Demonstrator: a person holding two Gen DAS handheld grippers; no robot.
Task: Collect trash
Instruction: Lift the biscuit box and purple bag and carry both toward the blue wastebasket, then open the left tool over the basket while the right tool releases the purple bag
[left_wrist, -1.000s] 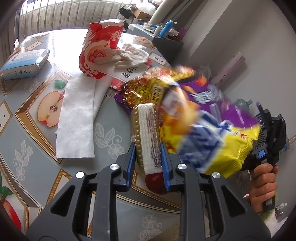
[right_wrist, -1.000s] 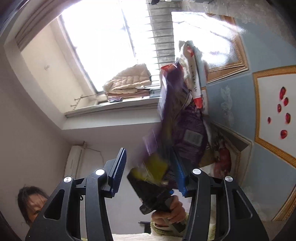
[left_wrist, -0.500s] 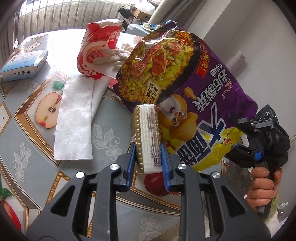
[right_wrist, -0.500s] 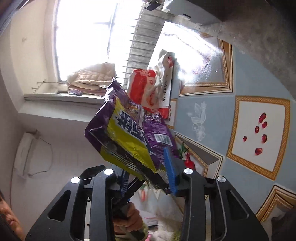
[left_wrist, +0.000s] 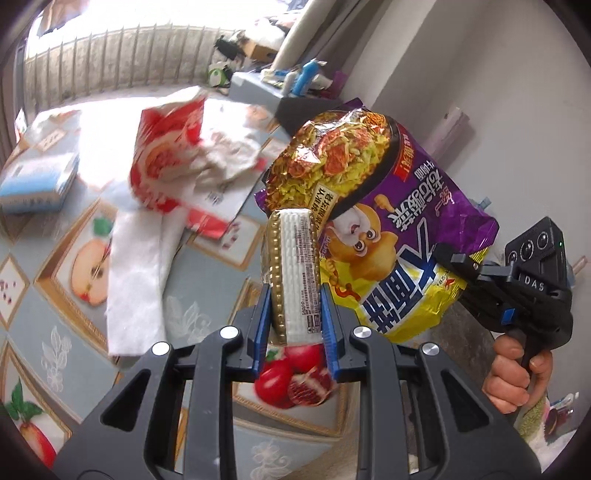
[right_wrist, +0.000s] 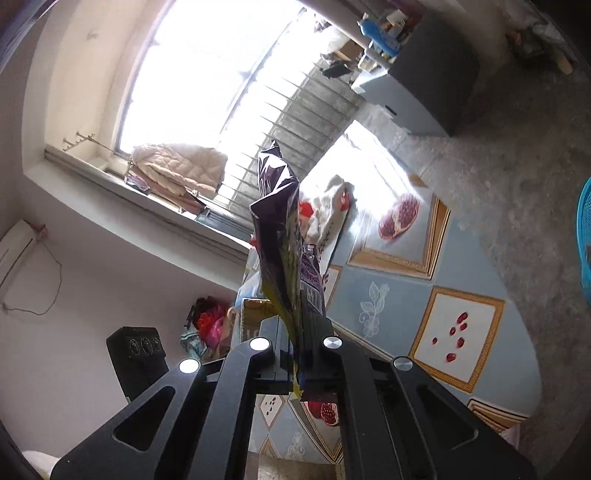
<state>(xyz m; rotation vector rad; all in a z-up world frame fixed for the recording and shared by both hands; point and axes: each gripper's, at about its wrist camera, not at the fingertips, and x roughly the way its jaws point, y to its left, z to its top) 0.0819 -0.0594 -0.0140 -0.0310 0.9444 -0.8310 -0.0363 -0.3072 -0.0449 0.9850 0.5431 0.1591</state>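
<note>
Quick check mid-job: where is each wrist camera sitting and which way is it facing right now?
Left wrist: on the left tongs, angled down at the table; they clamp a white-and-gold packet. The right tongs and a hand show.
Right wrist: on the right tongs, rolled sideways toward the window; shut on the purple noodle bag.
Shared: purple noodle bag, table, red-and-white bag.

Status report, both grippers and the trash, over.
Left gripper shut on gold-and-white wrapper. Right gripper shut on purple noodle bag. Red bag and tissue left on table. Nothing blocking.
</note>
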